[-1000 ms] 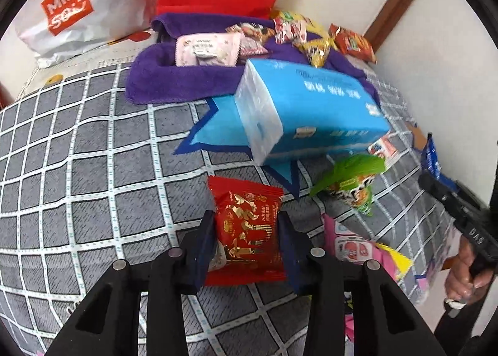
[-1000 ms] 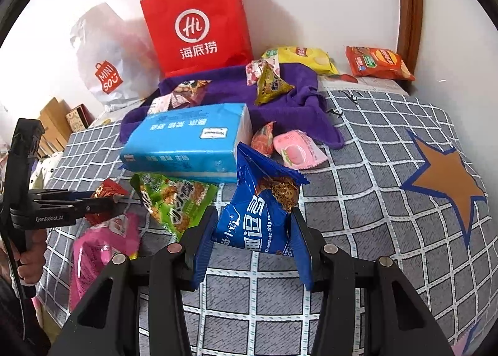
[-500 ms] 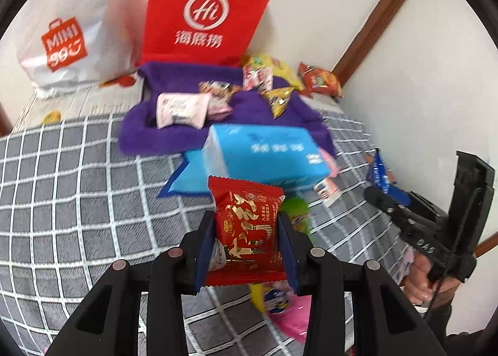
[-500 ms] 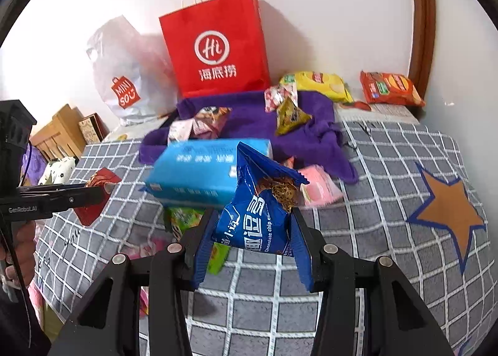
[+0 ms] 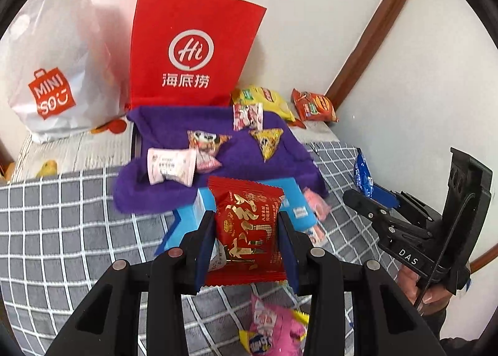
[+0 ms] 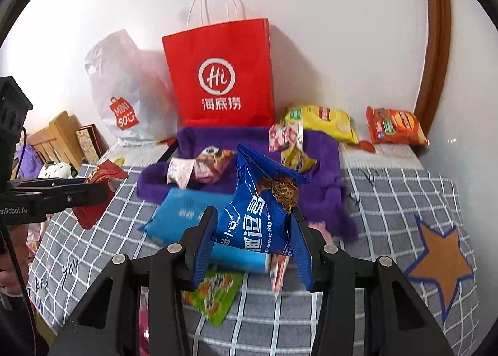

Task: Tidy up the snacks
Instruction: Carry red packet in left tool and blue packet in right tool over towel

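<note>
My left gripper (image 5: 246, 231) is shut on a red snack packet (image 5: 247, 228) and holds it in the air above the bed. The same packet (image 6: 99, 181) shows at the left of the right wrist view. My right gripper (image 6: 252, 231) is shut on a blue chocolate chip cookie bag (image 6: 261, 209), also lifted; the bag (image 5: 362, 173) shows at the right of the left wrist view. A purple towel (image 5: 174, 135) with several small snack packets lies ahead, in front of a red paper bag (image 5: 193, 54).
A blue tissue pack (image 6: 183, 215) lies on the grey checked bedcover (image 5: 62, 225) below both grippers. A green packet (image 6: 214, 296) and a pink packet (image 5: 274, 325) lie near the bed's front edge. A white Miniso bag (image 5: 53, 75), yellow (image 6: 326, 119) and orange (image 6: 393, 125) chip bags sit by the wall.
Both grippers have risen and pulled back from the bedcover with their packets still held. The bed items look smaller and lower, and the red paper bag now shows whole.
</note>
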The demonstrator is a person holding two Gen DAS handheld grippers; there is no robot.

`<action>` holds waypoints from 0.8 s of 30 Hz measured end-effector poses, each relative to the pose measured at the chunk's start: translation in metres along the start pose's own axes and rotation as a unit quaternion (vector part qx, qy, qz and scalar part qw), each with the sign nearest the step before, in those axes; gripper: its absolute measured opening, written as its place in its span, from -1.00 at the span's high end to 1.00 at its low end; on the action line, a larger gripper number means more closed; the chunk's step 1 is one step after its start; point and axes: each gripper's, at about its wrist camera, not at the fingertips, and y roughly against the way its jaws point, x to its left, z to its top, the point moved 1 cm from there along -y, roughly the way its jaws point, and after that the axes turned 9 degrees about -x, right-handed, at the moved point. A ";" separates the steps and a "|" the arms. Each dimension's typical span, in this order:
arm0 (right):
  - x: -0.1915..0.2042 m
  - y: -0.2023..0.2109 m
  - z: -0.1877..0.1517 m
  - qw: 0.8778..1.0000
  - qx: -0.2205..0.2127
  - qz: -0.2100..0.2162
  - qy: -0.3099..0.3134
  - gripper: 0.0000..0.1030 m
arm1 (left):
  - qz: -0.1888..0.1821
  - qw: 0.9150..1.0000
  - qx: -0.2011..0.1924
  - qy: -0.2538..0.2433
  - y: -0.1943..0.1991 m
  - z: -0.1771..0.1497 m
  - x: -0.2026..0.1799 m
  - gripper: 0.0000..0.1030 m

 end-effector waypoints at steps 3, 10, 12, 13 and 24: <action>0.001 -0.006 0.016 1.000 -0.011 -0.001 0.006 0.11 | 0.007 1.000 -0.006 0.001 -0.005 0.015 0.004 0.28; 0.008 -0.032 0.056 0.999 -0.034 0.008 0.022 0.11 | 0.017 1.000 -0.019 0.003 -0.018 0.050 0.014 0.28; 0.010 -0.045 0.067 0.999 -0.036 0.010 0.024 0.11 | 0.015 1.000 -0.023 0.007 -0.024 0.058 0.017 0.28; 0.011 -0.049 0.071 0.999 -0.036 0.010 0.023 0.11 | 0.016 1.000 -0.026 0.006 -0.027 0.062 0.017 0.28; 0.025 -0.101 0.110 0.999 -0.027 0.032 0.029 0.11 | 0.028 0.998 -0.048 0.006 -0.063 0.108 0.027 0.28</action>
